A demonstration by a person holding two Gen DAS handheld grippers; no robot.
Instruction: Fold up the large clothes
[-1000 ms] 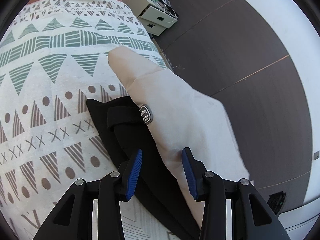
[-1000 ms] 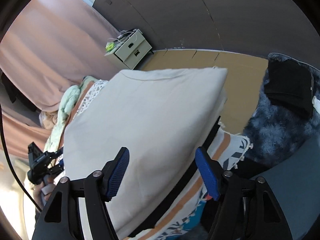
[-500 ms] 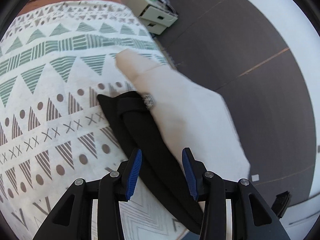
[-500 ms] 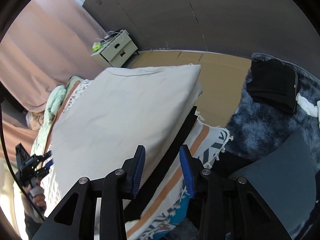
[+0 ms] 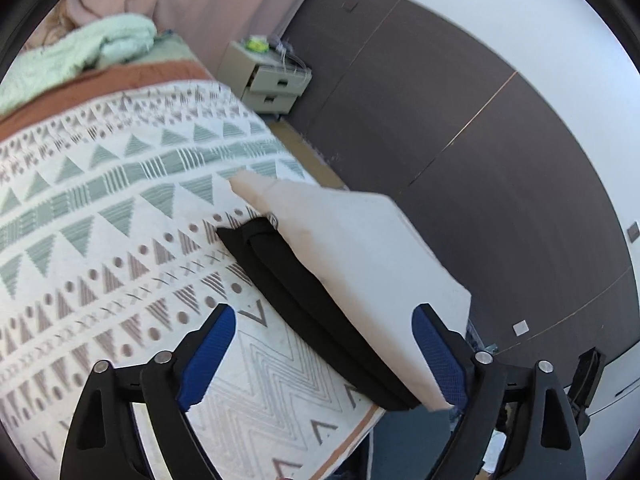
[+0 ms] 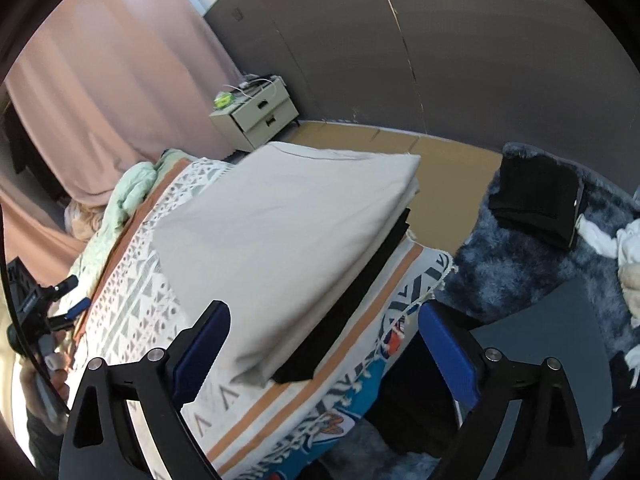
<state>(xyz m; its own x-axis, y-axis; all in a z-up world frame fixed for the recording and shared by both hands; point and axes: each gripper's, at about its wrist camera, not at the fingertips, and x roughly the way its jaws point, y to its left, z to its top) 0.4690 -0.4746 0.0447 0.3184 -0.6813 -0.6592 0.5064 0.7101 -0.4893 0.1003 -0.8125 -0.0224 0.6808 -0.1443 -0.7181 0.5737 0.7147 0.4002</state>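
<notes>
Beige folded garment (image 6: pixel 288 232) lay stacked on a black one (image 5: pixel 320 312) at the patterned bedspread's (image 5: pixel 100 216) edge, and we judged folding done, our left gripper (image 5: pixel 324 352) and right gripper (image 6: pixel 324 352) opening, gripping nothing.

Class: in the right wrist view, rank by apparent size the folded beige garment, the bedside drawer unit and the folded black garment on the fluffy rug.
1. Folded beige garment, though nearest the camera.
2. Folded black garment and drawer unit look alike; unranked.
</notes>
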